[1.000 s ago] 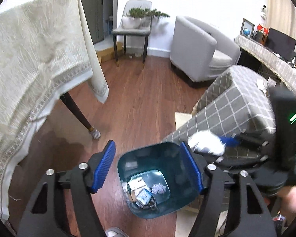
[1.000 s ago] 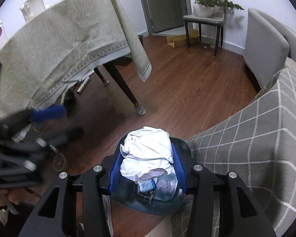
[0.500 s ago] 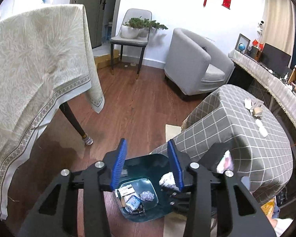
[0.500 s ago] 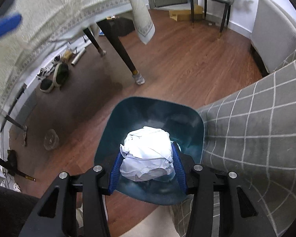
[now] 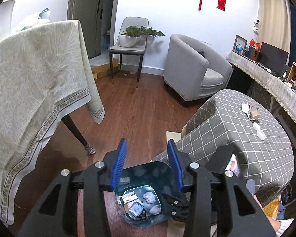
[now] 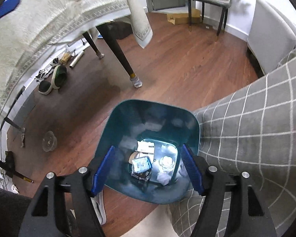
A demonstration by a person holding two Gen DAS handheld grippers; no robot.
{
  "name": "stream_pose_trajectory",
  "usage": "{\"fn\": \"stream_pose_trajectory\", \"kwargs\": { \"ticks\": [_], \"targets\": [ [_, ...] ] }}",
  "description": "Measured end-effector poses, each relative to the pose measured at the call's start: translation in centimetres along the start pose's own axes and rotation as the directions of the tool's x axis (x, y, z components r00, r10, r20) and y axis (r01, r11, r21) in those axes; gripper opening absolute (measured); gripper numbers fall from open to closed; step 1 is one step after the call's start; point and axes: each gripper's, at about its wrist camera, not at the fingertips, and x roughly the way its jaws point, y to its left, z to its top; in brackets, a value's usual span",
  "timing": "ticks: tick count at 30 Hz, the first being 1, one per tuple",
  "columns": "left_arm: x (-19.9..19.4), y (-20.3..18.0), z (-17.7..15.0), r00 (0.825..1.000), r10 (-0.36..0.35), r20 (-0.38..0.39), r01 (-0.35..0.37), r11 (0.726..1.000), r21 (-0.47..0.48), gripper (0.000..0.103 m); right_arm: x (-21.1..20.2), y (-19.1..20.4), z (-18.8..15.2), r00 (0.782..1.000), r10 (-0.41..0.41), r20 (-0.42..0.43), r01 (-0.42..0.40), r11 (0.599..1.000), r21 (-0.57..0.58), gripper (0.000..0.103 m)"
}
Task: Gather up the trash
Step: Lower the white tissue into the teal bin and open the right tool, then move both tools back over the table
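A dark teal trash bin (image 6: 116, 126) stands on the wood floor beside the grey checked table. It holds several pieces of trash: crumpled white paper (image 6: 166, 163), a blue packet (image 6: 141, 164) and a white card (image 6: 146, 147). My right gripper (image 6: 148, 167) is open and empty, right over the bin's mouth. My left gripper (image 5: 147, 163) is open and empty, higher up above the bin (image 5: 148, 169). A few small scraps (image 5: 253, 113) lie on the checked table's top.
A grey checked table (image 5: 256, 138) stands right of the bin. A table with a cream cloth (image 5: 29, 83) stands to the left, its leg (image 6: 126, 67) near the bin. Shoes (image 6: 55, 77) lie under it. An armchair (image 5: 195, 69) and a chair with plants (image 5: 130, 43) stand at the back.
My right gripper has opened and the white paper wad has dropped into the bin. My left gripper has risen, pulled back and narrowed its jaws.
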Motion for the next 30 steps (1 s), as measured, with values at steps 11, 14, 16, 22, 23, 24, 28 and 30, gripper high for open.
{"fn": "stream_pose_trajectory", "kwargs": {
  "ticks": [11, 14, 16, 22, 23, 24, 28, 30],
  "targets": [
    [-0.4, -2.2, 1.1, 0.999, -0.002, 0.048, 0.001, 1.0, 0.018, 0.045, -7.2, -0.3, 0.6, 0.984, 0.005, 0.177, 0.003, 0.999, -0.047, 0.07],
    [0.0, -3.0, 1.3, 0.999, -0.005, 0.05, 0.004, 1.0, 0.025, 0.045, -9.1, -1.0, 0.7, 0.975, 0.003, 0.22, 0.005, 0.999, -0.037, 0.07],
    [0.1, -3.6, 1.4, 0.999, -0.01, 0.052, 0.009, 1.0, 0.027, 0.046, -10.5, -1.7, 0.6, 0.969, -0.004, 0.248, 0.011, 1.0, -0.025, 0.07],
    [0.6, -5.8, 1.5, 0.997, -0.041, 0.058, 0.038, 0.998, 0.048, 0.05, -14.1, -4.9, 0.1, 0.951, -0.044, 0.307, 0.039, 0.999, 0.025, 0.07],
    [1.0, -6.3, 1.5, 0.997, -0.057, 0.051, 0.054, 0.997, 0.047, 0.05, -14.5, -5.4, 0.0, 0.948, -0.052, 0.313, 0.043, 0.998, 0.036, 0.07],
    [1.2, -6.7, 1.5, 0.997, -0.062, 0.046, 0.06, 0.997, 0.05, 0.05, -15.0, -6.2, -0.2, 0.947, -0.063, 0.316, 0.049, 0.998, 0.05, 0.07],
    [1.9, -8.6, 1.3, 0.996, -0.075, 0.039, 0.072, 0.994, 0.076, 0.058, -16.0, -8.8, -1.0, 0.943, -0.1, 0.318, 0.075, 0.993, 0.09, 0.07],
    [2.2, -9.6, 1.2, 0.996, -0.086, 0.037, 0.082, 0.993, 0.087, 0.06, -16.6, -9.8, -1.4, 0.94, -0.119, 0.32, 0.089, 0.99, 0.107, 0.07]
  ]
}}
